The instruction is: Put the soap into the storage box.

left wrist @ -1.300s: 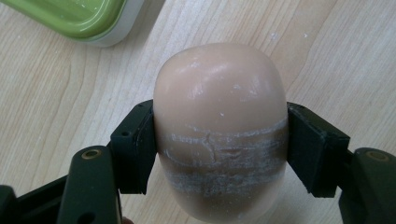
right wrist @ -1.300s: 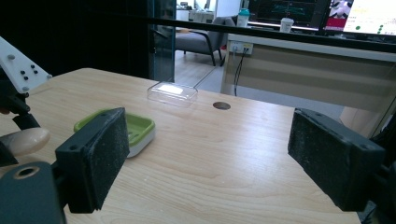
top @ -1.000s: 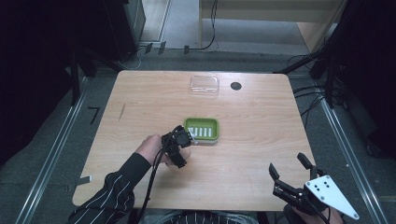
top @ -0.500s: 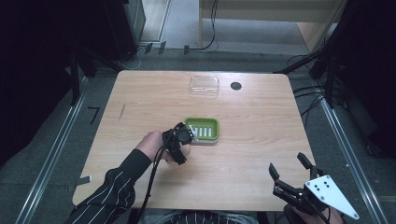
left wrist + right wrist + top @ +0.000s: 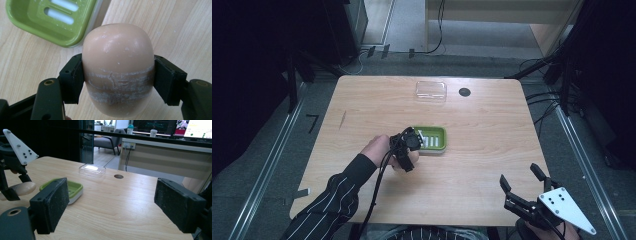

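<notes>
So the work in hand looks like getting a bar of soap into its dish, and it's maybe halfway there. The left gripper [image 5: 117, 75] has its jaws clamped on both sides of the soap bar [image 5: 118, 67], a pinkish-beige rounded bar with a whitish scuffed band round the middle, sitting dead centre in the left gripper view with the wooden table [image 5: 32, 65] under it. In the high view that left gripper [image 5: 408, 150] is just left of centre, right at the near-left corner of the green soap dish [image 5: 432, 140], so the bar is lifted or at least gripped but not in the dish yet. The dish looks empty: its white slots show in the upper left of the left gripper view [image 5: 52, 20] and nothing lies in it. What's left, by the look of it, is carrying the bar over the rim, setting it down and letting go, and maybe the clear plastic lid [image 5: 431, 90] at the top centre of the table goes on afterwards, though that's a guess. The right gripper [image 5: 526, 186] sits at the lower right of the high view with its jaws spread wide and nothing between them, well apart from the dish. Count: one soap bar, one green dish, one clear lid, one dark round hole [image 5: 464, 92] in the tabletop beside the lid, two grippers.
</notes>
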The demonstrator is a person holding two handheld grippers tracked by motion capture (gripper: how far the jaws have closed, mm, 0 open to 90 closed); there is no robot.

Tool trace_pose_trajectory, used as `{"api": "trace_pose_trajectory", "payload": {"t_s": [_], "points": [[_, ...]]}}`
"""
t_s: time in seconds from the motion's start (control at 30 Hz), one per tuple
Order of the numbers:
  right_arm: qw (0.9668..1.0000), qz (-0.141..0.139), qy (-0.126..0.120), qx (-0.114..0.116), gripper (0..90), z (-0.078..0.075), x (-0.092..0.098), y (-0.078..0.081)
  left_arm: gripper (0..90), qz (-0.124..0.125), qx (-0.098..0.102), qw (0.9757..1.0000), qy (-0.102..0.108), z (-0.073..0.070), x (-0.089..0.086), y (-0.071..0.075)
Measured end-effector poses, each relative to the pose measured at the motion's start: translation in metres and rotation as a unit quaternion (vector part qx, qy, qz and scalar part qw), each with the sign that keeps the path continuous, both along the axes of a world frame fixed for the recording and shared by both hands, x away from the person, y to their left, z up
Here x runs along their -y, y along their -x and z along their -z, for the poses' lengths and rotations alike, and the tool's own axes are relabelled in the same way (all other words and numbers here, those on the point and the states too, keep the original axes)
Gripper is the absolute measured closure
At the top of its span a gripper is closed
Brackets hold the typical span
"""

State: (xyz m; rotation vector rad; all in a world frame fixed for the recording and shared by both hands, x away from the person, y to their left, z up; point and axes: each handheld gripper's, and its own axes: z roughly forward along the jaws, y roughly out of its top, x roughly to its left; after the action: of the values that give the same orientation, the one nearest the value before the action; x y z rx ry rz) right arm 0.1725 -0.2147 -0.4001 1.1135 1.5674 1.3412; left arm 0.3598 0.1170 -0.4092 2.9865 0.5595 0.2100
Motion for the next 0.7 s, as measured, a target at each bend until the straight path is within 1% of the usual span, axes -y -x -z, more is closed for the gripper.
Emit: {"api": "trace_pose_trajectory", "payload": {"t_s": [0.03,0.13,0.17,0.27,0.37,0.5,0.57,0.67,0.7], "points": [[1.0000,0.000,0.000,0.000,13.2,0.000,0.000,0.000,32.6,0.006,-0.001,1.0000,0.001,-0.002,0.001,-0.001],[1.0000,0.000,0.000,0.000,13.2,0.000,0.000,0.000,32.6,0.007,0.003,1.0000,0.002,-0.002,0.003,-0.001],[1.0000,0.000,0.000,0.000,13.2,0.000,0.000,0.000,32.6,0.009,0.002,1.0000,0.000,-0.003,0.003,-0.002],[1.0000,0.000,0.000,0.000,13.2,0.000,0.000,0.000,32.6,0.012,0.003,0.9999,0.005,-0.005,0.004,-0.004],[1.0000,0.000,-0.001,-0.002,13.2,0.000,0.000,0.000,32.6,0.014,0.004,0.9999,-0.001,-0.008,0.007,-0.010],[1.0000,0.000,0.000,0.000,13.2,0.000,0.000,0.000,32.7,0.014,0.003,0.9999,0.002,-0.008,0.010,-0.015],[1.0000,0.000,0.000,0.000,13.2,0.000,0.000,0.000,32.7,0.023,0.001,0.9997,-0.007,-0.008,0.015,-0.018],[1.0000,0.000,-0.001,-0.002,13.2,0.000,0.000,0.000,32.7,0.025,0.000,0.9997,-0.006,-0.008,0.017,-0.019],[1.0000,0.000,0.000,0.000,13.2,0.000,0.000,0.000,32.7,0.027,0.002,0.9996,-0.007,-0.010,0.018,-0.022]]}}
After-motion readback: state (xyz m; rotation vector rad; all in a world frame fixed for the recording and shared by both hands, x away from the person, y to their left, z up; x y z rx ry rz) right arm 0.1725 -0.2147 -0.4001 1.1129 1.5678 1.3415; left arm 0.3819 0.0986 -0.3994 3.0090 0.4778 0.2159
